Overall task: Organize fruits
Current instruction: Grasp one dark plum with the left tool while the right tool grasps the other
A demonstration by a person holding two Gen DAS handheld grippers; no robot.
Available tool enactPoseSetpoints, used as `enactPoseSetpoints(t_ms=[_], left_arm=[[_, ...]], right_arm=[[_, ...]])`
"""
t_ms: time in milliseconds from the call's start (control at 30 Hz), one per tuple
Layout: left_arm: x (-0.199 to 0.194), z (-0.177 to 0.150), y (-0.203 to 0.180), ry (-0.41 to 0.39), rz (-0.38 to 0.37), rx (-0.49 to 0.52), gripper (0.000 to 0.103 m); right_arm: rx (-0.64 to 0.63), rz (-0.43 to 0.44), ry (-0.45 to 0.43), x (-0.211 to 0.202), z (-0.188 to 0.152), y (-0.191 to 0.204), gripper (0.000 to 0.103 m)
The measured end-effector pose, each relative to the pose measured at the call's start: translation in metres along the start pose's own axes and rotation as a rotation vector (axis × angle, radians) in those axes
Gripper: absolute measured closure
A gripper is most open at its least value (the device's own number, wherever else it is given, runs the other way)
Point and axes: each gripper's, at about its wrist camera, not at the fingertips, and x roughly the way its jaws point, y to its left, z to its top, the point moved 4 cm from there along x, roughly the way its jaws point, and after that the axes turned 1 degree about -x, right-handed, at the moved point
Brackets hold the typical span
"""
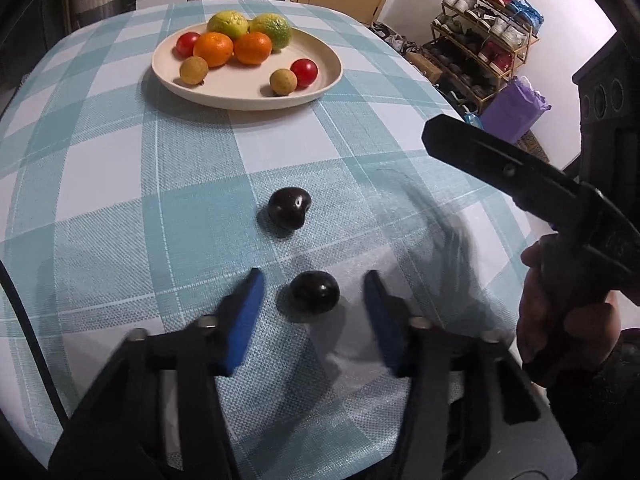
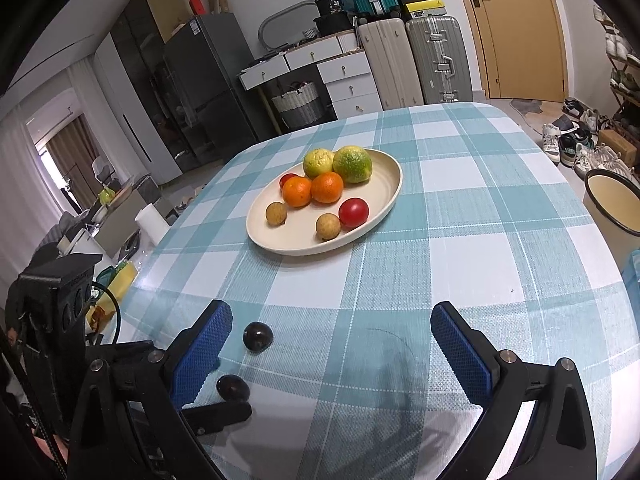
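Two dark, glossy, near-black round fruits lie on the blue-and-white checked cloth of the bench (image 1: pixel 120 184), at its near side and well apart from the plate. The near dark fruit (image 1: pixel 315 292) sits between the blue pads of the left gripper (image 1: pixel 314 296); a gap shows on each side, so the pads do not touch it and the jaws stand partly open around it. The far dark fruit (image 1: pixel 289 209), slightly lobed with a bright highlight, lies just beyond.

Farther back, the cream oval plate (image 1: pixel 320 84) carries two yellow-green citrus (image 1: pixel 228 24), two oranges (image 1: pixel 215 49), two red tomatoes (image 1: pixel 304 73) and two small tan round fruits (image 1: pixel 283 81).

The right gripper (image 2: pixel 330 344) hangs to the right of the dark fruits, jaws wide open, with only cloth between them.
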Motion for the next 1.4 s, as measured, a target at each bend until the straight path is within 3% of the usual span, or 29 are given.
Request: enactPoseSetpoints(t_ms=[100, 200, 567, 933, 1200, 1400], left_arm=[[-0.001, -0.001, -0.001, -0.006, -0.019, 0.008, 0.078], [-0.005, -0.001, -0.001, -0.024, -0.034, 0.02, 0.08], [-0.016, 0.003, 0.011, -0.047, -0.09, -0.02, 0.081], [-0.061, 0.023, 0.047, -0.158, -0.09, -0.081, 0.081], [-0.079, 0.027, 0.07, -0.2, -0.092, -0.12, 0.08], [-0.081, 0.025, 0.08, -0.206, -0.098, -0.135, 0.08]], right_arm=[[0.007, 0.002, 0.004, 0.001, -0.001, -0.001, 0.001], [0.004, 0.004, 0.008, 0.002, -0.003, 0.0, 0.001], [-0.008, 0.023, 0.042, 0.01, -0.01, 0.008, 0.001], [-0.002, 0.059, 0.07, 0.027, -0.017, 0.018, 0.001], [-0.069, 0.078, 0.102, 0.043, -0.021, 0.043, 0.002], [-0.089, 0.098, 0.153, 0.059, -0.024, 0.054, 0.027]])
